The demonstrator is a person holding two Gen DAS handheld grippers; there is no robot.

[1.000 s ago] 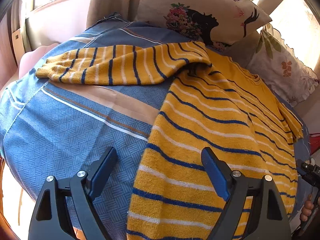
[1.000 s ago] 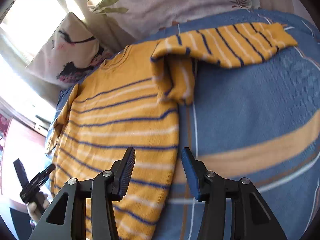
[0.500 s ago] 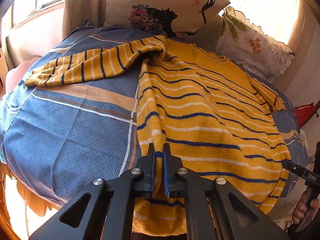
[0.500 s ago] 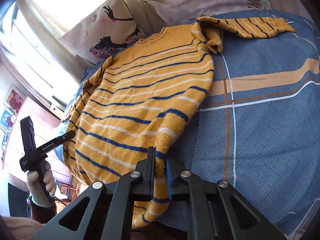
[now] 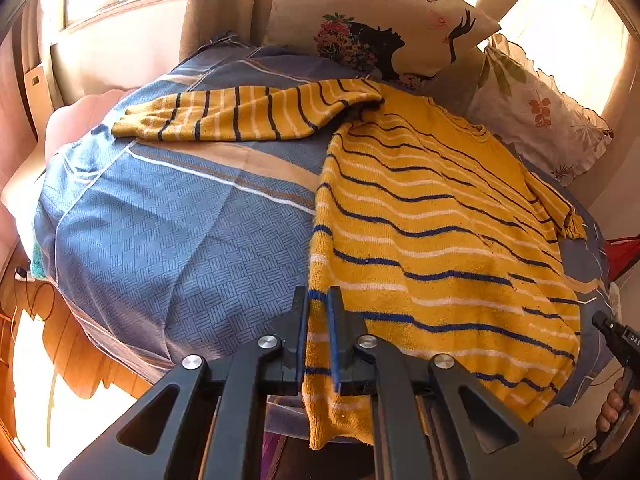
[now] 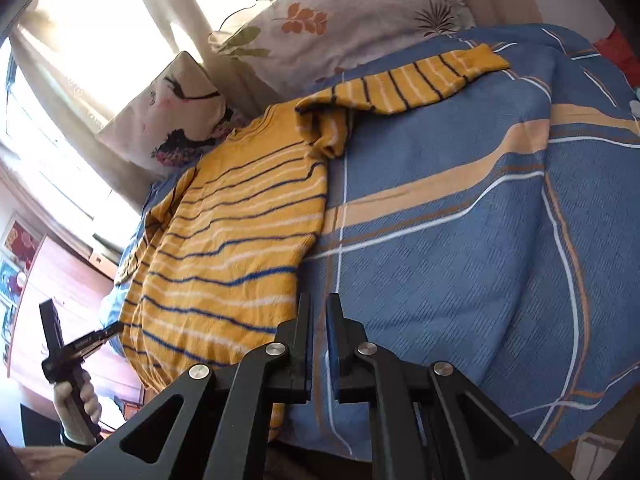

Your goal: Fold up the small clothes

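A yellow sweater (image 5: pixel 432 240) with blue and white stripes lies flat on the bed, one sleeve (image 5: pixel 248 114) stretched out to the side. My left gripper (image 5: pixel 318 320) is shut on the sweater's hem at its near left corner. In the right wrist view the sweater (image 6: pixel 240 240) lies left of centre with its other sleeve (image 6: pixel 420 80) stretched to the far right. My right gripper (image 6: pixel 319 328) is shut at the sweater's near right edge; I cannot tell whether fabric is between the fingers. The other gripper (image 6: pixel 72 344) shows at the left.
The bed has a blue patterned sheet (image 5: pixel 168 240) with tan and white bands. Two printed pillows (image 5: pixel 384 32) (image 5: pixel 536 112) lean at the far end by a window. The bed's near edge drops off just below the grippers.
Both grippers went from open over the sweater to shut at its near hem corners. The views have since shifted a little, and the hem has moved slightly toward the near edge.
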